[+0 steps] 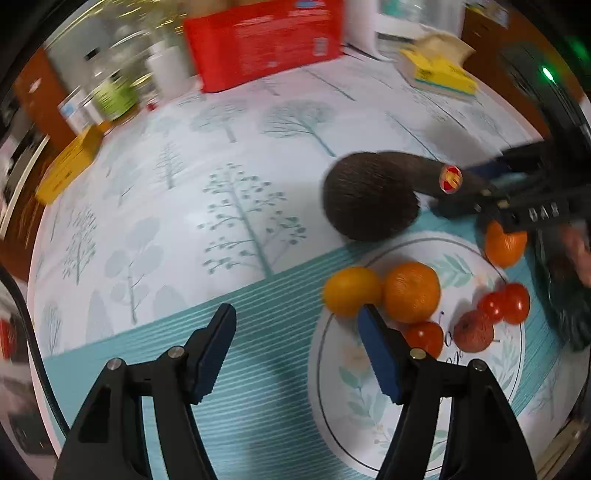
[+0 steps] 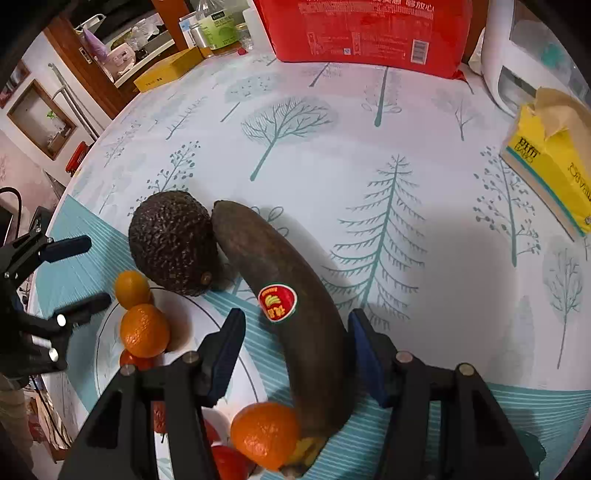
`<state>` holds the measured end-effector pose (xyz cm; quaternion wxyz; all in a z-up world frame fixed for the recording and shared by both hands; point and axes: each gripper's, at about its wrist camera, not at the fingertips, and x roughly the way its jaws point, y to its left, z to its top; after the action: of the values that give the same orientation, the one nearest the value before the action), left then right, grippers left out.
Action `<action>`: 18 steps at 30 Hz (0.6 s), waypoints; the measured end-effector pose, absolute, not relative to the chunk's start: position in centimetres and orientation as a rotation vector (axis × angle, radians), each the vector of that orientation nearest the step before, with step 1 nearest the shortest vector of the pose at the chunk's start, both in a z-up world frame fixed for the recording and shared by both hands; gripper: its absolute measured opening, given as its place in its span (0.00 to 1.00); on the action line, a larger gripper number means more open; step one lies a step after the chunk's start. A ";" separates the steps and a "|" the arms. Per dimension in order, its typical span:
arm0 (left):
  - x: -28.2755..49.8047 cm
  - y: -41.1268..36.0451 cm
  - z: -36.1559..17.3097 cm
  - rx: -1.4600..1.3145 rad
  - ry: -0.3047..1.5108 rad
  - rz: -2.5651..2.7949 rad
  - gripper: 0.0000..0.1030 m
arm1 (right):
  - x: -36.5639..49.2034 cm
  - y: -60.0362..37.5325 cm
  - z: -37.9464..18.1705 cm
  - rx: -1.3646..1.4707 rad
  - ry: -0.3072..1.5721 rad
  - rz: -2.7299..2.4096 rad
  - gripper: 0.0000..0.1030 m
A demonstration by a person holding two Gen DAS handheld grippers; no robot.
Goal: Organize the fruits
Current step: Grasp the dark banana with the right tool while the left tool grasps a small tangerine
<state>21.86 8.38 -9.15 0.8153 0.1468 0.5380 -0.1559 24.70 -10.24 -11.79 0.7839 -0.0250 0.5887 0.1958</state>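
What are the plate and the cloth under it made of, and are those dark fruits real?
The plate looks like glazed ceramic: smooth, with a printed leaf pattern. The tablecloth seems wipe-clean plastic, flat with printed trees. The banana, browned with a brand sticker, and the pebbly-skinned avocado look real, though that is unsure.

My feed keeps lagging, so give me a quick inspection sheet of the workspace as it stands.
Surface: table under a tree-print cloth.
Job's things: plate holding oranges, tomatoes and an apple; avocado touching the brown banana, both off the plate.
Clutter: red pack, tissue box, yellow box, bottles.
Grippers: left claw open, holding nothing; right claw open, straddling the banana.
Cables: black cable at far left.
Surroundings: wooden shelves.
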 end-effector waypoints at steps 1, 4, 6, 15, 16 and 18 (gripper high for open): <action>21.8 8.0 -9.2 0.326 1.146 -0.353 0.65 | 24.8 -10.2 -11.9 -0.054 1.271 0.422 0.56; 21.9 7.3 -9.4 0.359 1.140 -0.394 0.65 | 24.8 -10.2 -11.9 -0.055 1.267 0.426 0.57; 22.2 7.0 -9.5 0.371 1.135 -0.410 0.65 | 24.8 -10.2 -11.9 -0.060 1.266 0.430 0.56; 23.6 6.4 -9.8 0.396 1.126 -0.510 0.65 | 24.9 -10.0 -12.0 -0.063 1.258 0.432 0.56; 23.8 6.4 -9.9 0.392 1.130 -0.523 0.64 | 24.9 -10.0 -12.0 -0.062 1.259 0.433 0.56; 24.1 6.5 -10.5 0.377 1.151 -0.551 0.61 | 24.9 -10.3 -12.0 -0.048 1.261 0.438 0.56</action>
<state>24.11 6.45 -10.48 0.7868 0.1749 0.5339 -0.2555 24.93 -10.27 -11.98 0.7851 -0.0222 0.5848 0.2030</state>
